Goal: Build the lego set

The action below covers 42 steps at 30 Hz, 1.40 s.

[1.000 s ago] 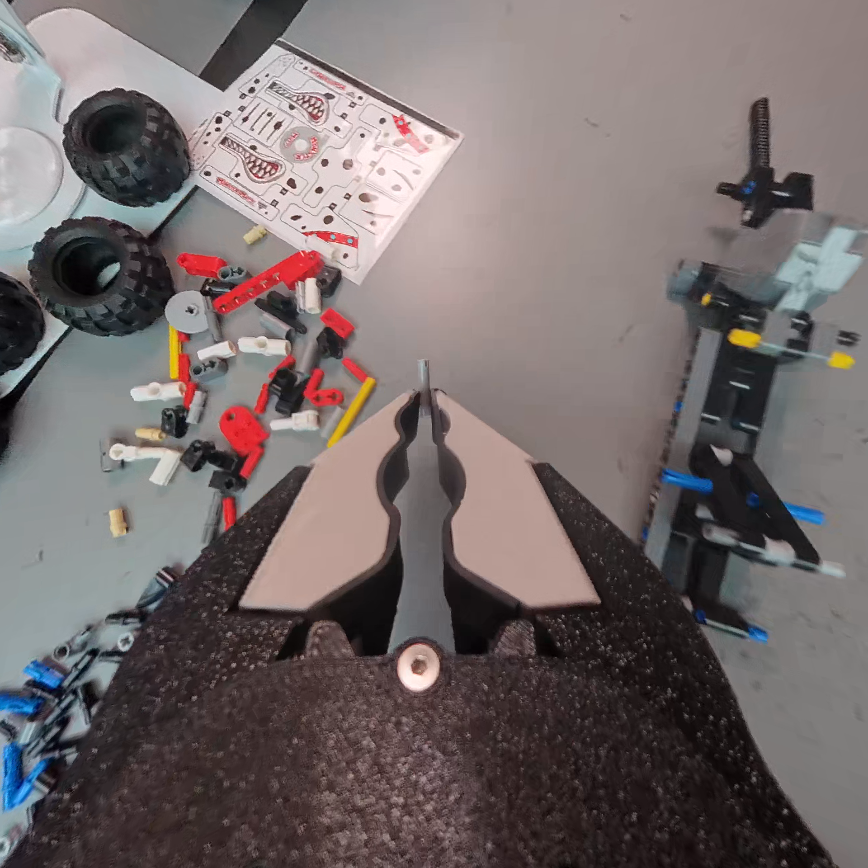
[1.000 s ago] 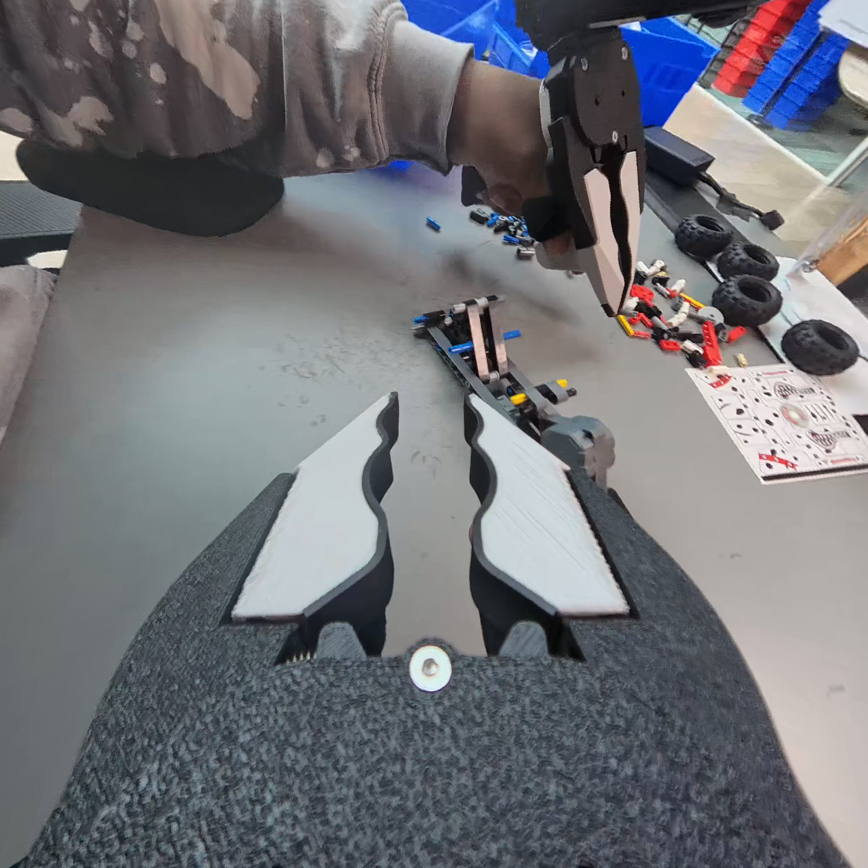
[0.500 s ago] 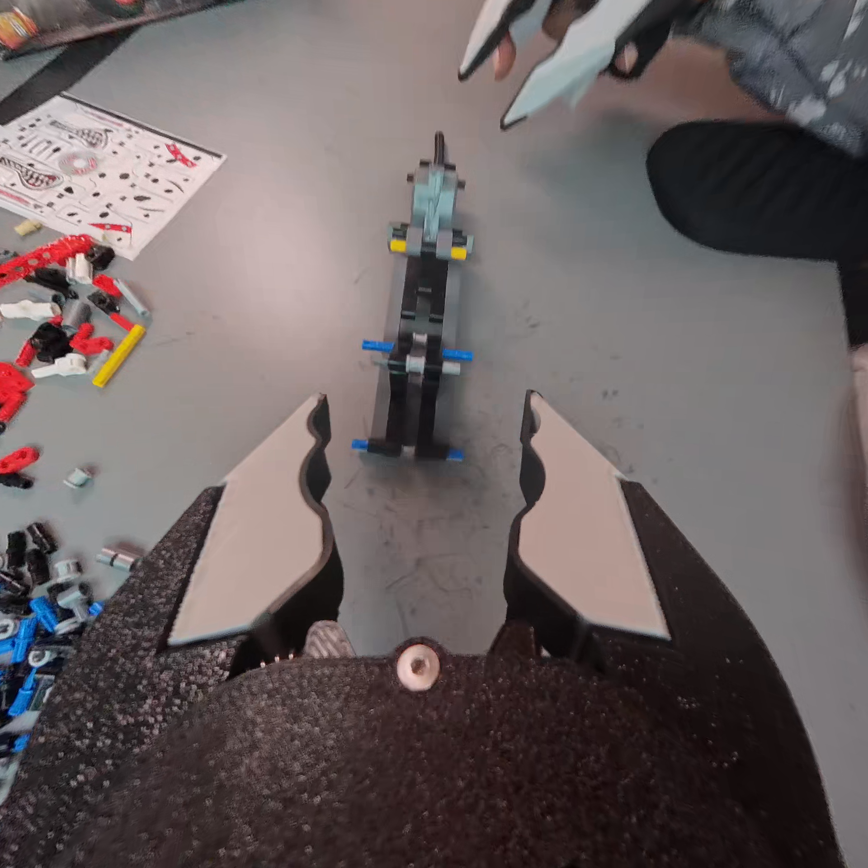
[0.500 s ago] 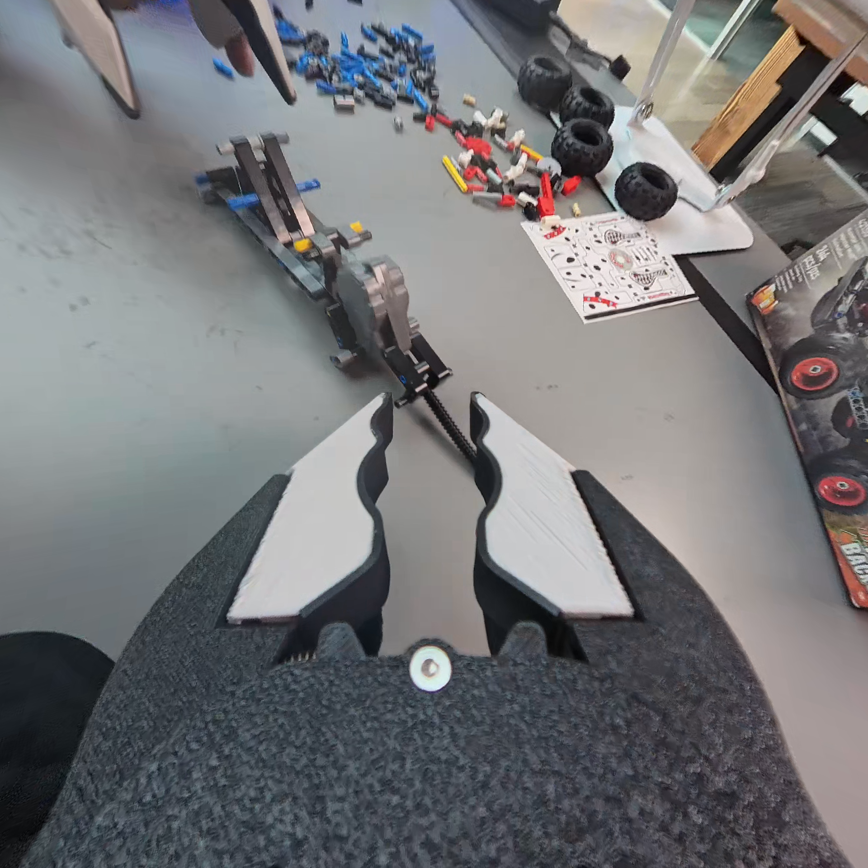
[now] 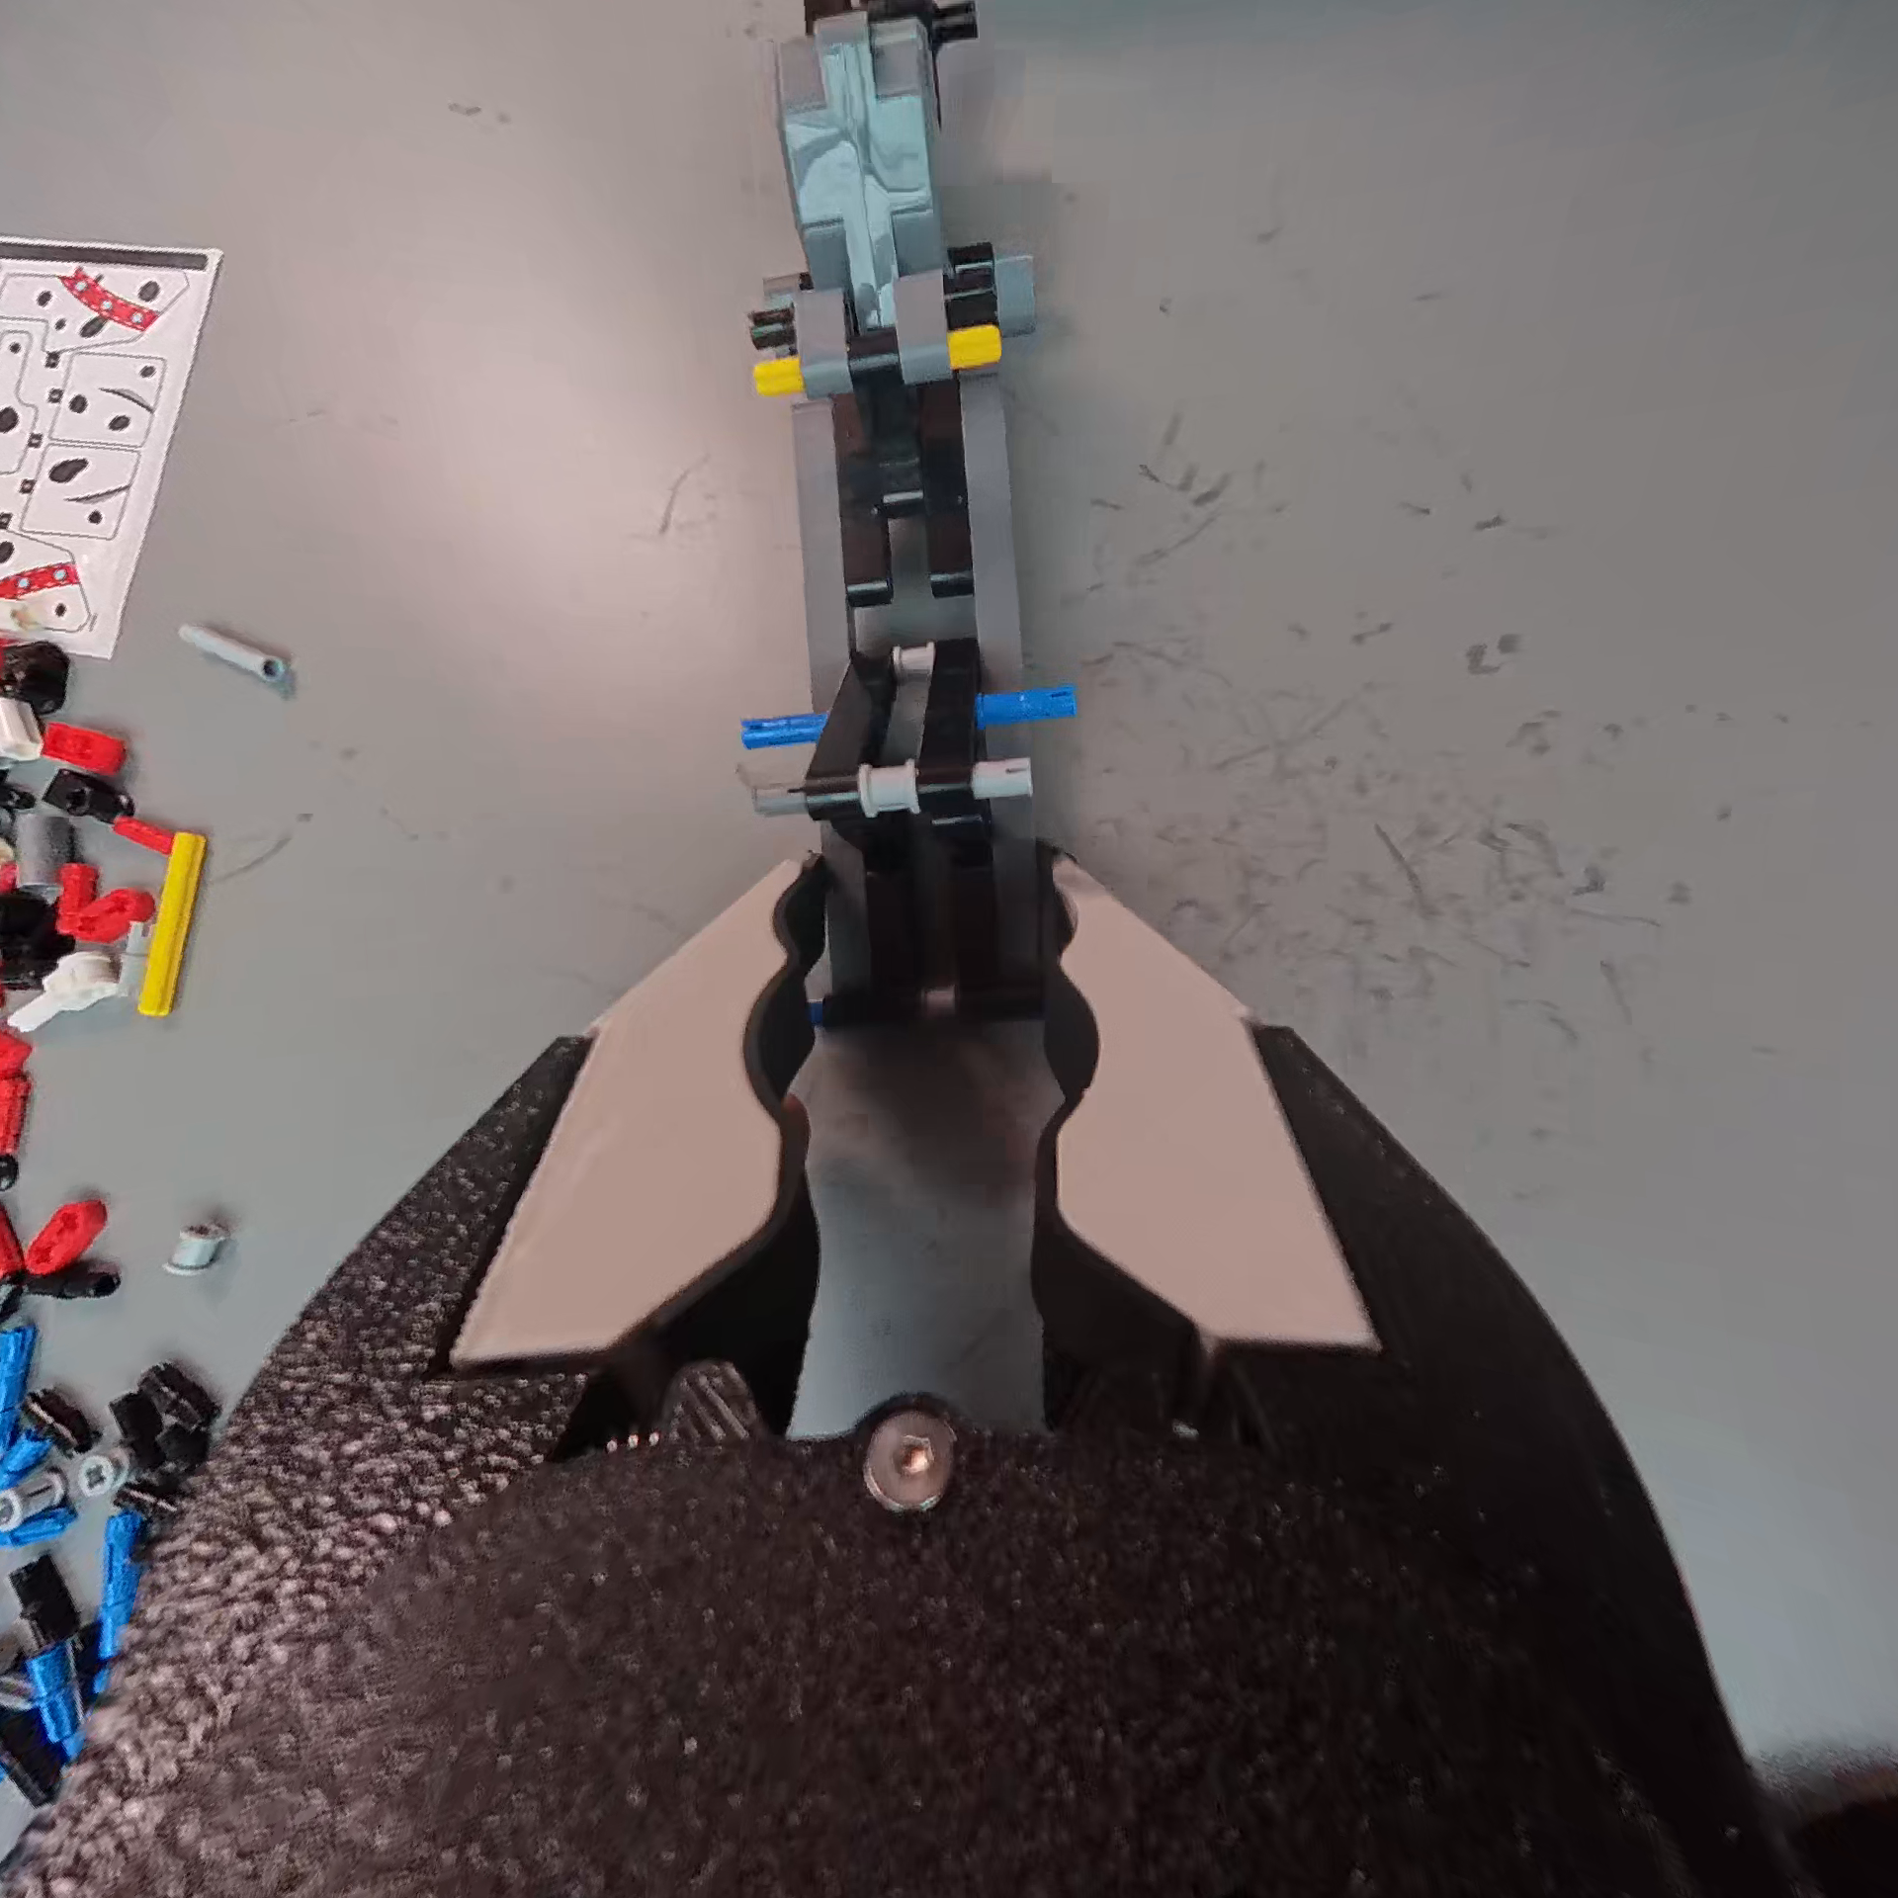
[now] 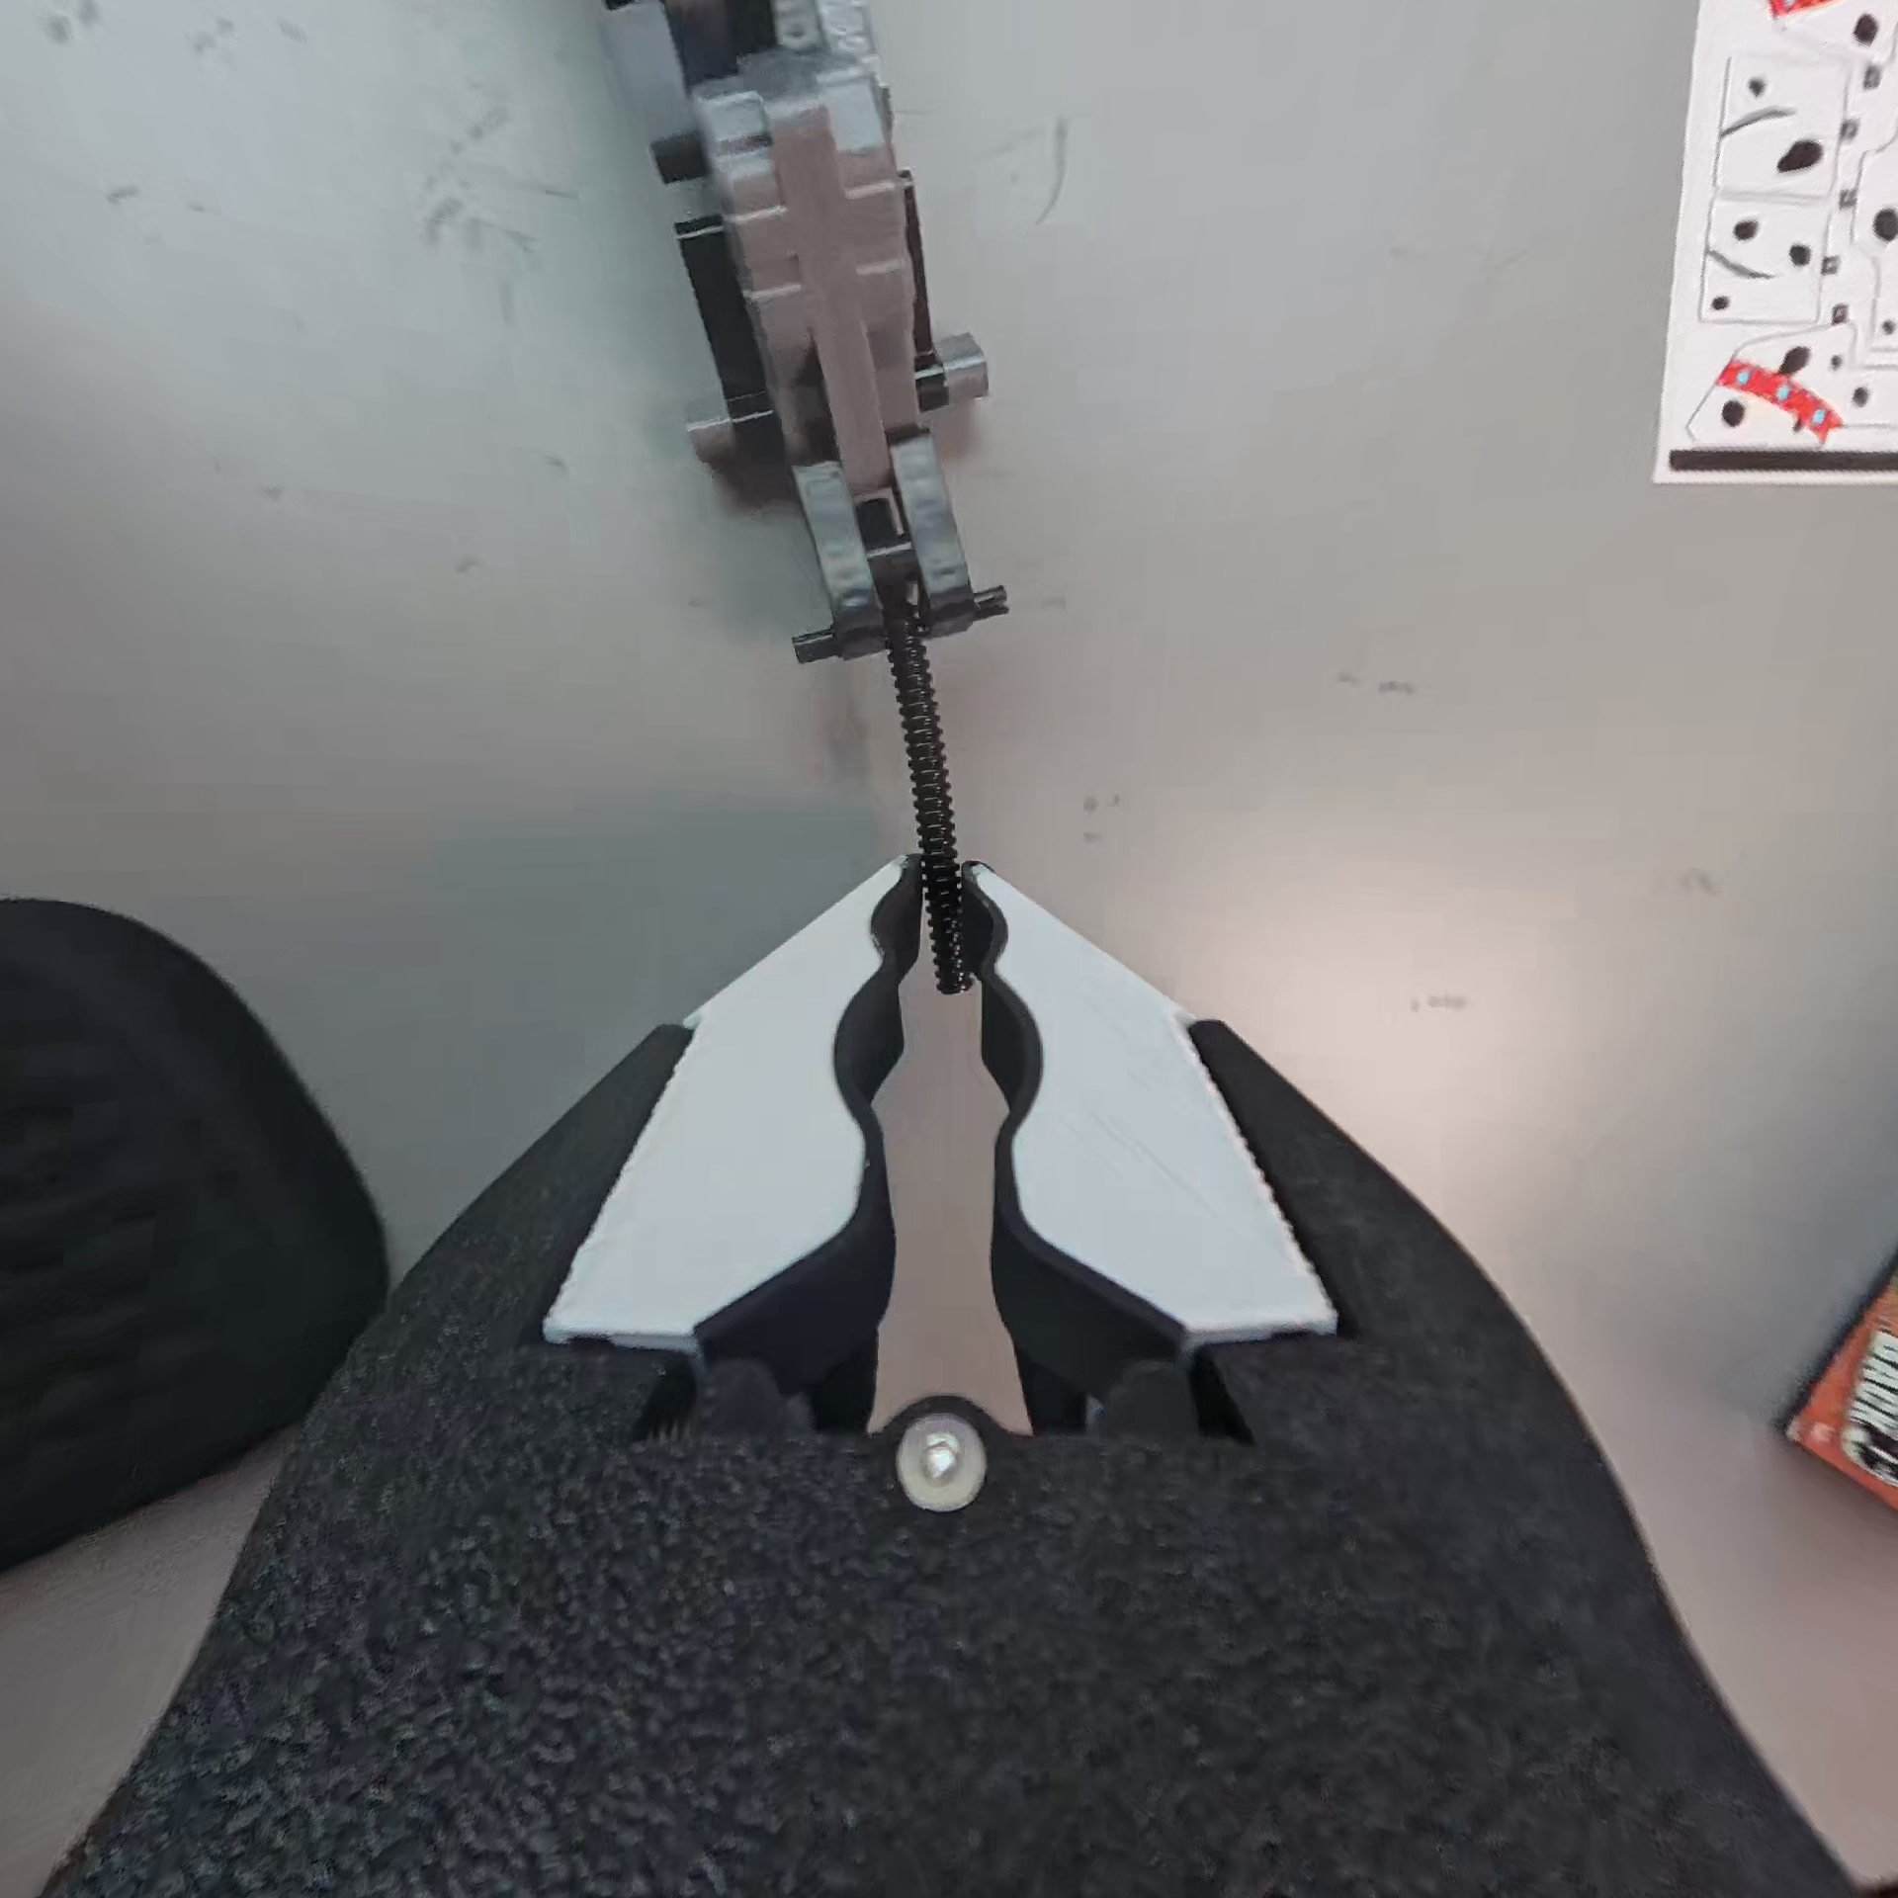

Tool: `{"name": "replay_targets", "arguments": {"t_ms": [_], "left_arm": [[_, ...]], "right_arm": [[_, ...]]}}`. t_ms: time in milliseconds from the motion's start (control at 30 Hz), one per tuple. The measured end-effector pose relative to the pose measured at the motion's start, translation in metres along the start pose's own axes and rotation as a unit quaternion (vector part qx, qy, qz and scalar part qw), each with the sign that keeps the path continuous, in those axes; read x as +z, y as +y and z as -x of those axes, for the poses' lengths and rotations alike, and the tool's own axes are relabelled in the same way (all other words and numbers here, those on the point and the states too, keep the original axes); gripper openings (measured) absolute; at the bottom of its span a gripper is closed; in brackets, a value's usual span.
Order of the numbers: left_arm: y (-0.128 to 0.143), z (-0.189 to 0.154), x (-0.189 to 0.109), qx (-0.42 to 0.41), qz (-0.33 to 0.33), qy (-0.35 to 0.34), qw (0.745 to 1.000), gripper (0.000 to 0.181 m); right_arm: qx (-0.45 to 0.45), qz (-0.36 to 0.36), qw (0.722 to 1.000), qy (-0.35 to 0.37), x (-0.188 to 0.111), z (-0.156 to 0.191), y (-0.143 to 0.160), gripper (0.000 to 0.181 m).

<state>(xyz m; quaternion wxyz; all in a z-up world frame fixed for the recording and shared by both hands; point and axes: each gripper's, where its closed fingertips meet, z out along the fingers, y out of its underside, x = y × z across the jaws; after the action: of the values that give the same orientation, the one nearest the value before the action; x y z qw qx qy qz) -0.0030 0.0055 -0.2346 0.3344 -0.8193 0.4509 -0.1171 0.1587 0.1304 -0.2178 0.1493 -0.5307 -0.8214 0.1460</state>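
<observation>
Since half a second ago both tongs have been closed in: left tongs [image 5: 929,873] clamped round the chassis [image 5: 909,575] end, right tongs [image 6: 937,873] pinched on its spring [image 6: 929,781]. Chassis lying on the table [image 5: 1438,514]; light, probably snaps apart easily, better gripped by the stiff beams.

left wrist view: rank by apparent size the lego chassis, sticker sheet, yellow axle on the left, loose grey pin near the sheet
1. lego chassis, largest
2. sticker sheet, cut off by the frame edge
3. yellow axle
4. grey pin, smallest, though it lies farther from the camera than the axle

the chassis [image 5: 904,534] far end and sticker sheet [image 5: 82,431] are cut off.
</observation>
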Motion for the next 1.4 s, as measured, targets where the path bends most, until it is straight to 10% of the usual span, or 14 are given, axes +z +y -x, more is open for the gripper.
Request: {"name": "replay_targets", "arguments": {"t_ms": [200,467,633,767,967,1067,1400], "left_arm": [[-0.004,0.001,0.002,0.018,0.005,0.047,0.999,0.043],[-0.015,-0.001,0.013,0.036,-0.019,0.05,0.998,0.043],[-0.014,-0.001,0.012,0.029,-0.035,0.052,0.998,0.043],[-0.013,0.0,0.012,0.031,-0.035,0.052,0.998,0.043],[-0.012,0.003,0.012,0.035,-0.035,0.059,0.997,0.044],[-0.012,0.004,0.012,0.031,-0.033,0.06,0.997,0.044],[-0.017,0.001,0.007,0.004,-0.023,0.068,0.997,0.065]], "right_arm": [[-0.087,0.023,0.996,0.007,-0.059,0.024,-0.065,0.007],[-0.17,0.076,0.982,-0.038,-0.001,0.04,-0.121,0.0],[-0.116,-0.045,0.992,-0.017,-0.023,0.031,-0.15,0.01],[-0.043,-0.052,0.998,0.012,-0.055,0.015,-0.093,0.033],[0.082,0.003,0.996,-0.023,0.004,0.029,0.029,0.036],[0.083,-0.065,0.994,-0.001,0.003,0.025,0.014,0.001],[-0.035,0.005,0.999,0.029,-0.043,0.027,-0.023,0.0]]}}
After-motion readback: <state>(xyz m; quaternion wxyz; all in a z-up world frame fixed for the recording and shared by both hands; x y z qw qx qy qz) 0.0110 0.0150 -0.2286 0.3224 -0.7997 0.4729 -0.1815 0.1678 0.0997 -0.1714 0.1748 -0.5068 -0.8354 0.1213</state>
